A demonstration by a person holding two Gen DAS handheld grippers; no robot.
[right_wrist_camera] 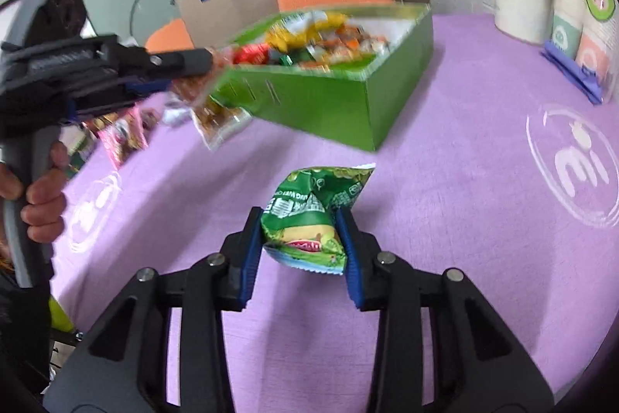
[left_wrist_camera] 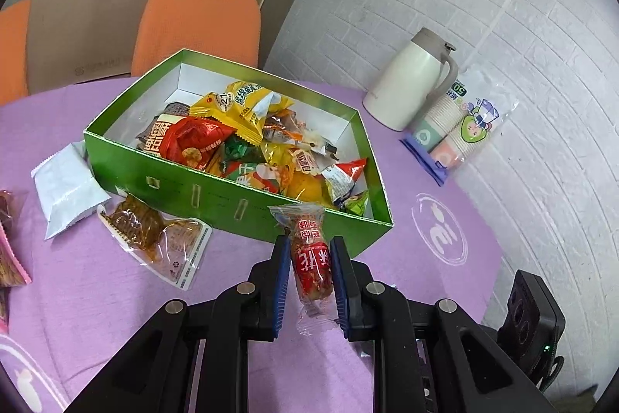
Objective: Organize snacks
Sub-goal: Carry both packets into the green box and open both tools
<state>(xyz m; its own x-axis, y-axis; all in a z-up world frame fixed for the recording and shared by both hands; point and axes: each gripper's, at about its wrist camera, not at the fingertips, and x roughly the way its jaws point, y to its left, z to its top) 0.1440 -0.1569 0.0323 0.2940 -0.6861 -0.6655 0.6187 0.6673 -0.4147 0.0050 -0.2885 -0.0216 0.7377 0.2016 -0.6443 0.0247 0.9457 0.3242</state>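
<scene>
Clamping a red sausage packet (left_wrist_camera: 311, 262) between its blue pads, the left gripper (left_wrist_camera: 309, 250) sits at the lower middle of the left wrist view, the packet standing nearly upright with its clear top end just in front of the near wall of the green box (left_wrist_camera: 216, 198). That box lies open at the centre of the frame on a purple tablecloth (left_wrist_camera: 406, 258), heaped with mixed snacks (left_wrist_camera: 247, 134) in red, yellow, orange and green wrappers. To the left of the box, on the cloth, lie a white packet (left_wrist_camera: 67, 188) touching the box's corner and a clear packet of brown food (left_wrist_camera: 154, 239) just beside its front wall; more wrappers show at the left edge. At the upper right stand a white jug (left_wrist_camera: 410, 80) and, next to it, a bag of paper cups (left_wrist_camera: 460, 126) against the white brick wall. Orange chairs (left_wrist_camera: 201, 26) and a brown paper bag (left_wrist_camera: 89, 22) stand behind the table. In the right wrist view, the right gripper (right_wrist_camera: 300, 239) at the lower middle has its pads pressed on a crumpled green packet (right_wrist_camera: 309, 219), whose far end rests on the cloth in front of the box (right_wrist_camera: 329, 99). At the left of that view a hand (right_wrist_camera: 38, 196) grips the handle of the left gripper (right_wrist_camera: 185, 76), which points toward the box, blurred.
</scene>
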